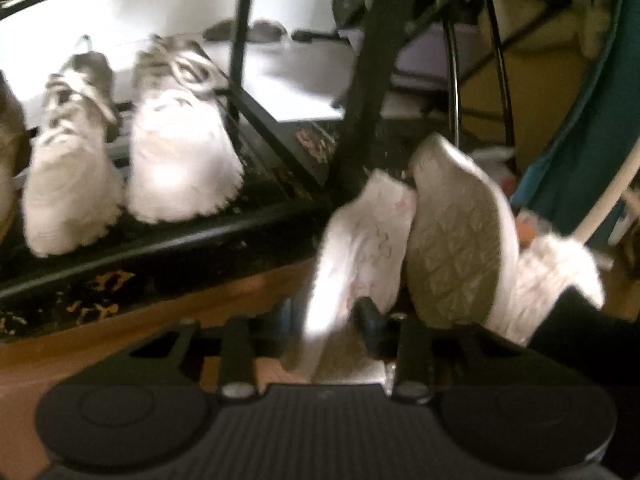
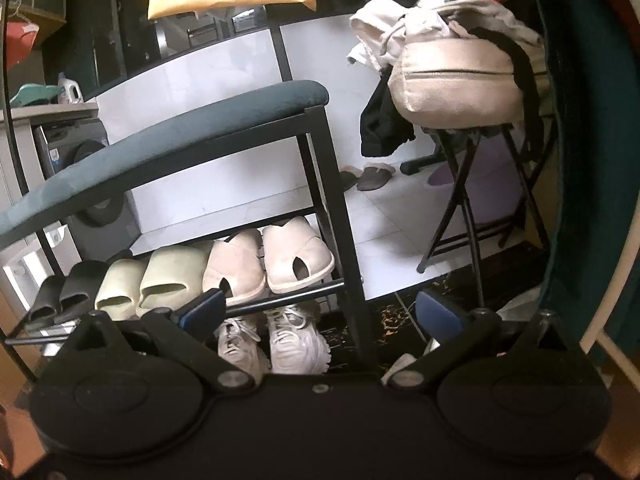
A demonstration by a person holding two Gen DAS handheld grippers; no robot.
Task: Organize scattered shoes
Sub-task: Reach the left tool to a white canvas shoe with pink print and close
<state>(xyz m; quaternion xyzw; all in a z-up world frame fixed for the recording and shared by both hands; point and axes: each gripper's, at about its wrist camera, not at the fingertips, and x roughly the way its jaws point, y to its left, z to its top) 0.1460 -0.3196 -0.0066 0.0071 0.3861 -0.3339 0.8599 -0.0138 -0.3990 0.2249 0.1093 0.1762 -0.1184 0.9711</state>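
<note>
Black two-tier metal shoe rack (image 2: 320, 216) already holds paired slippers and white sneakers; left tool (image 1: 376, 320) apparently grips a white sneaker (image 1: 360, 240) beside it, right tool (image 2: 320, 304) wide, empty.

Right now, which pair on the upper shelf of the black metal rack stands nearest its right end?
The pale pink cut-out slippers, beside the right post; green slides and black slides sit further left.
</note>
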